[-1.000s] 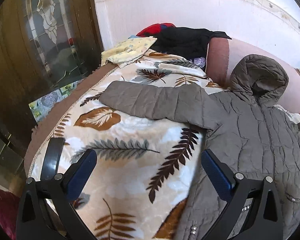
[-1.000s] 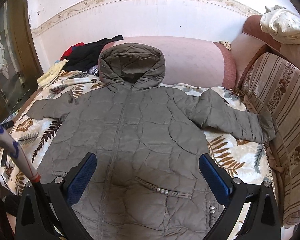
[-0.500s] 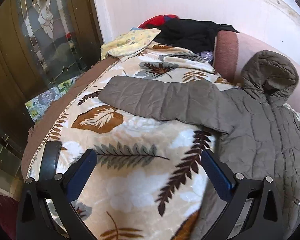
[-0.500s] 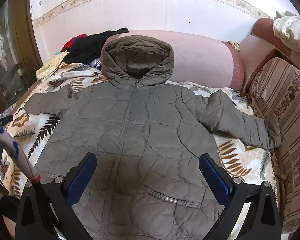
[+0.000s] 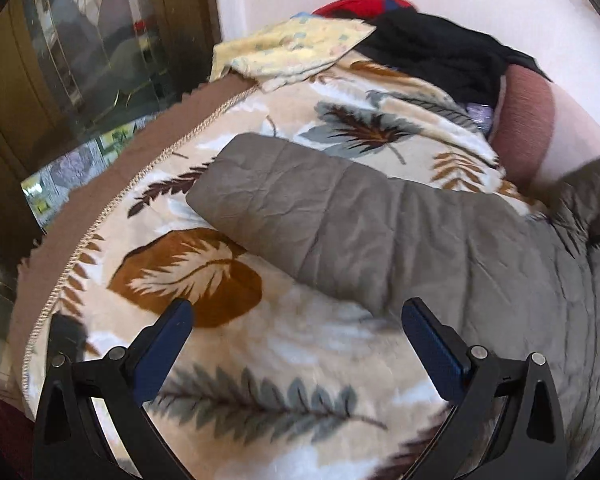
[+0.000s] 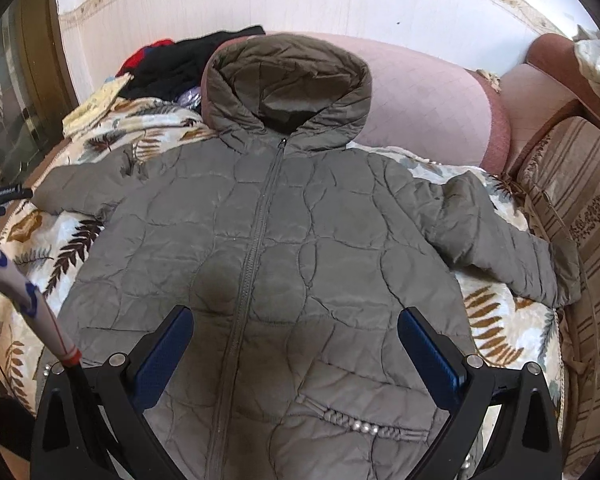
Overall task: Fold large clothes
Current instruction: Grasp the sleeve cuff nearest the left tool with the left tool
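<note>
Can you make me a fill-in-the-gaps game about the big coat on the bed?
1. The grey coat lies flat with its zipper pulled ____.
2. The coat's hood rests against a ____ cushion.
3. The blanket under the coat's sleeve is printed with ____.
4. The left tongs and right tongs are both ____ and hold nothing.

Missing words: shut; pink; leaves; open

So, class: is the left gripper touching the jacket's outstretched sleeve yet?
Apart. The left wrist view shows the open left gripper short of the sleeve, with leaf-print blanket visible between its fingertips and the cuff.
</note>
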### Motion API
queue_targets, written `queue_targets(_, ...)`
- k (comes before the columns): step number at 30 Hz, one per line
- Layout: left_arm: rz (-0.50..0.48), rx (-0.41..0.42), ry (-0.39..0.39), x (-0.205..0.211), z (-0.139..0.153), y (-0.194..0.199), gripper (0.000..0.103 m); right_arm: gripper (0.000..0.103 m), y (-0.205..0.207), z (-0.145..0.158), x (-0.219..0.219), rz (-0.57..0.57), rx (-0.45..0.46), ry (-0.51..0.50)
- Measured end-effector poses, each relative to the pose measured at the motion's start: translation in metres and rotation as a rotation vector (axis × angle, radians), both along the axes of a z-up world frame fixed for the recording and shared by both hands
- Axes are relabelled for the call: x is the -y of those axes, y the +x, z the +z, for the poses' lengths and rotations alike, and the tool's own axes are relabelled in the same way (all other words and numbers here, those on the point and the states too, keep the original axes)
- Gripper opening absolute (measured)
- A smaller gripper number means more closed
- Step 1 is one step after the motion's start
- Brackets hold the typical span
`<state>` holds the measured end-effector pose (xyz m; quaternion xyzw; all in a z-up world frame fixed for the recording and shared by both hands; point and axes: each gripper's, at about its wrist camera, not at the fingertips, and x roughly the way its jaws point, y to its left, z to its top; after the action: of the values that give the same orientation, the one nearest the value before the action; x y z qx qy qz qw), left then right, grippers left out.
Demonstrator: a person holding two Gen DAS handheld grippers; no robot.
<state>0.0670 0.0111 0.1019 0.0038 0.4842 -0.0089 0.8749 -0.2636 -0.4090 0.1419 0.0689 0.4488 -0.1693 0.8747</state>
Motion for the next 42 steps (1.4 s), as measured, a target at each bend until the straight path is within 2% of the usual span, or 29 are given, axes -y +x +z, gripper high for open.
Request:
queue_targets(6,0.031,-0.020,-0.001,-0.012,-0.022,0.026,0.103,0.103,0.020,-0.010,0.006,-0.013,-0.042,-0.032)
queue_targets(13,0.039,-0.025,0.003,-0.025,-0.038,0.041,0.103,0.103,0.034,0.003,0.020,-0.022,-0.029,-0.039)
queue_targets(19,0.099,-0.048,-0.047,-0.038,-0.053,0.071,0.103,0.103,0.030,-0.006,0.031,-0.066,-0.044,-0.052)
queue_targets(24,0.110,-0.038,-0.051,-0.032,-0.056,0.096,0.103,0.103,0.037,-0.020,0.026,-0.045,-0.086,-0.057)
queue_targets(30,0.153,-0.084,-0.092,-0.036,-0.077,0.124,0.103,0.103,0.050,-0.029,0.017,-0.002,-0.111,-0.070)
queue_targets(36,0.163,-0.094,-0.077,-0.042,-0.090,0.134,0.103,0.103,0.057,-0.032,0.013,0.012,-0.112,-0.063)
queue_targets(39,0.158,-0.103,-0.064,-0.044,-0.089,0.136,0.103,0.103,0.060,-0.034,0.010,0.016,-0.112,-0.060)
queue_targets(42,0.196,-0.090,-0.047,-0.054,-0.084,0.138,0.103,0.103,0.062,-0.037,0.008,0.024,-0.112,-0.051)
